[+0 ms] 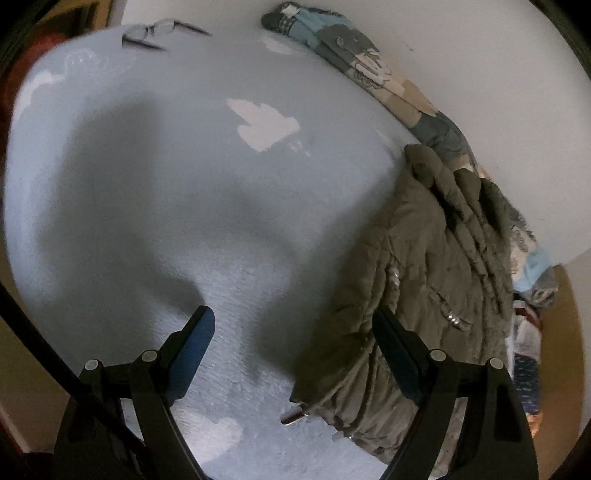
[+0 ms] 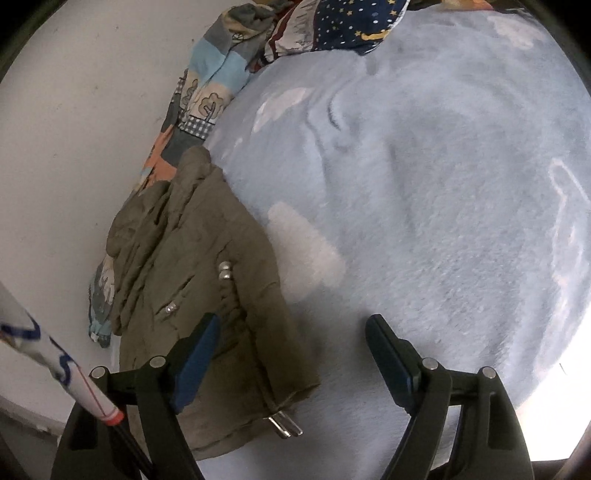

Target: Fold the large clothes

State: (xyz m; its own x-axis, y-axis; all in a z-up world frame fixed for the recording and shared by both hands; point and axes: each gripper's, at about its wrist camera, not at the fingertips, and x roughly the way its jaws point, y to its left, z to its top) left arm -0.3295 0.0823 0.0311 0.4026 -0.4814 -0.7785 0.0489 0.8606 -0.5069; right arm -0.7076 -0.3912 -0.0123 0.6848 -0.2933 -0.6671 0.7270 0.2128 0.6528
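Left gripper: jaws spread wide, nothing between them. It's above the blue blanket, with its right finger over the jacket's near-left edge.

Right gripper: also spread wide, holding nothing. Its left finger sits over the jacket, right finger over bare blanket.

Olive-green jacket: folded into a compact, roughly rectangular bundle, padded and wrinkled, lying flat on the blanket along the wall-side edge of the bed. In the left wrist view it's at right; in the right wrist view it's at left. Metal cord ends stick out at the near corner, touching the blanket. Two metal snaps and a small metal piece show on the top face. The far end is bunched into ridged folds.

Blanket is pale blue fleece with white cloud patches, rumpled in the middle.

A patchwork quilt is wedged between bed and white wall, running from beside the jacket to the far end; the jacket's far edge touches or overlaps it.

Far end, right wrist view: dark blue star-print fabric. Far end, left wrist view: eyeglasses on the blanket, well apart from the jacket.
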